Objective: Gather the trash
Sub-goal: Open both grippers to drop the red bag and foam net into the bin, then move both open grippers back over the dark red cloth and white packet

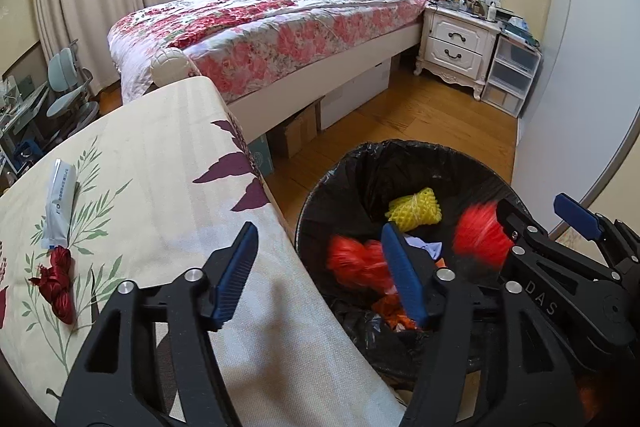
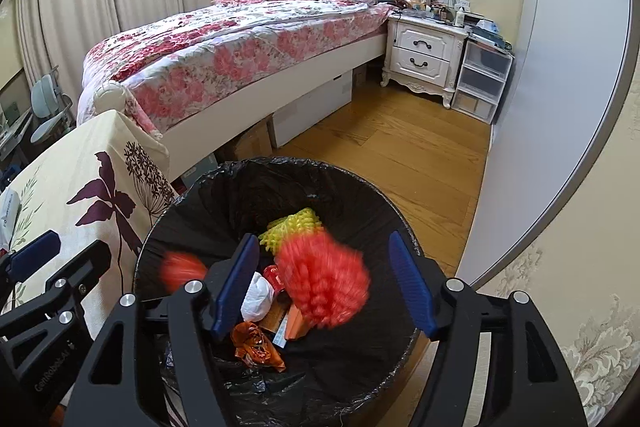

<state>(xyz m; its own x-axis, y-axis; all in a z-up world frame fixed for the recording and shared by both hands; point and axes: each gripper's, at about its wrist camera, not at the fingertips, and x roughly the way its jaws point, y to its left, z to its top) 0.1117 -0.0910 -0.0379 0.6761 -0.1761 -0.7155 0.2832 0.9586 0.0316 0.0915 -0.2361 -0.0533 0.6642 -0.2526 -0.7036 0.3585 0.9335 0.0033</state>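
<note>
A bin with a black liner stands on the floor beside the cloth-covered table. My left gripper is open above the bin's left rim. A blurred red foam net is loose below it. My right gripper is open over the bin, and a second blurred red foam net sits free between its pads, touching neither. A yellow foam net, white paper and orange wrappers lie inside the bin. On the table lie a grey-white pouch and a dark red ribbon bundle.
A bed with a floral quilt stands behind the table, with boxes under it. A white nightstand and plastic drawers are at the far right by a pale wall. Wood floor lies beyond the bin. A desk chair is far left.
</note>
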